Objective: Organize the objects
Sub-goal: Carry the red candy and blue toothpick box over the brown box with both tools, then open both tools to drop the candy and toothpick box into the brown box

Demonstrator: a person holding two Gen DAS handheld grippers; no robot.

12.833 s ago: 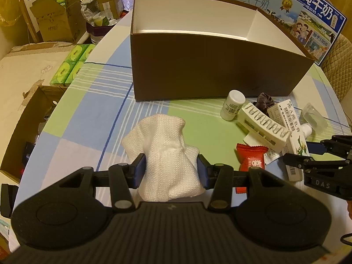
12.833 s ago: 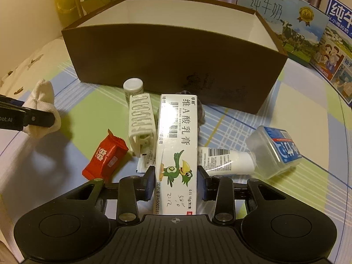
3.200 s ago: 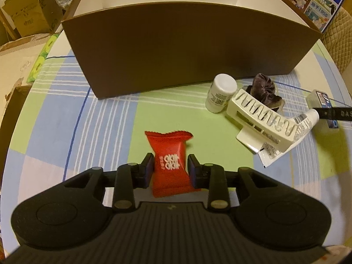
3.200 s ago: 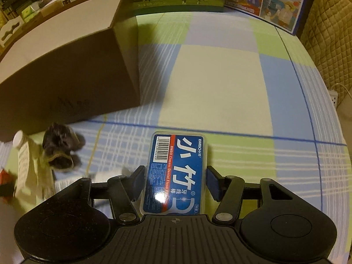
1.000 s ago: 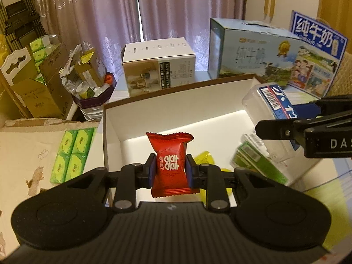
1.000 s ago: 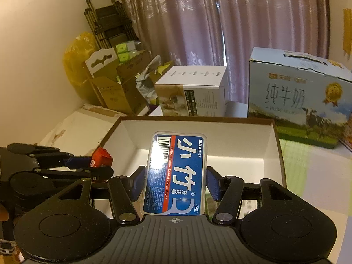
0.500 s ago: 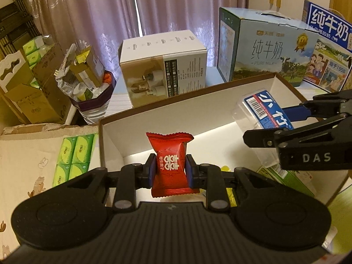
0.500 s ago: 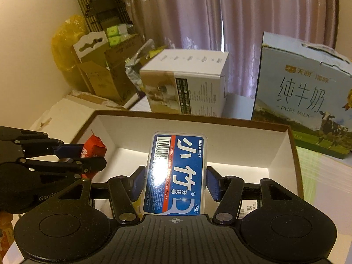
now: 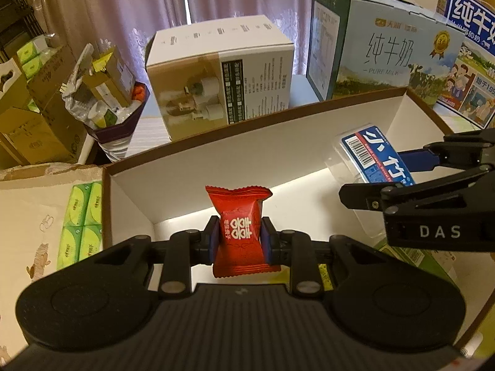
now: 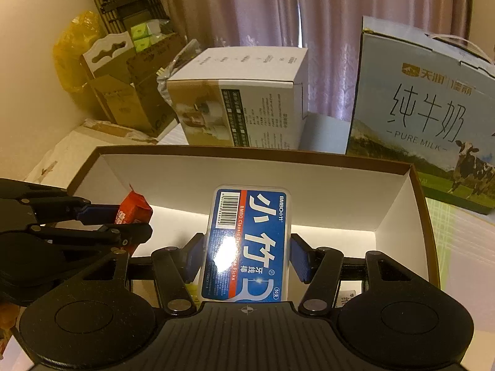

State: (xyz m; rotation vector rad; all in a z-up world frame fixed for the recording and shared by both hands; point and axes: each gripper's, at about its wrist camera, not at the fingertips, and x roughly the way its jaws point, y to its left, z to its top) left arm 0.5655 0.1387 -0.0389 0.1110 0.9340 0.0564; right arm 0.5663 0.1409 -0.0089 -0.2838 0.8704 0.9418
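Background: mauve curtains (image 10: 247,3) across the far wall; stacked cardboard cartons (image 9: 37,105) and a yellow bag (image 10: 72,52) at left.

Item 1. Brown box (image 10: 256,154), open top, white inside. Its far rim runs straight across the right wrist view; the left and right walls angle toward the camera. The white floor strip along the far wall shows bare.

Item 2. Left gripper (image 9: 239,241), closed down on a red candy packet (image 9: 239,232). Packet upright, crimped top edge above the pads, held over the box's left end, inside the rim line. In the right wrist view the packet (image 10: 133,211) shows near the left wall.

Item 3. Right gripper (image 10: 246,258), clamped on a clear floss-pick case (image 10: 247,241) with a blue label, pads on its long sides. Case held over the middle-to-right of the box, apart from the candy packet; open air between the two grippers. Left wrist view shows the case (image 9: 376,160) tilted, near the right wall.

Item 4. Green carton (image 9: 405,255) lying in the box beneath the right gripper; partly hidden.

Item 5. White product box (image 10: 244,95) and milk carton (image 10: 423,108), just behind the far rim.

Item 6. Green tissue packs (image 9: 82,222), outside the left wall.
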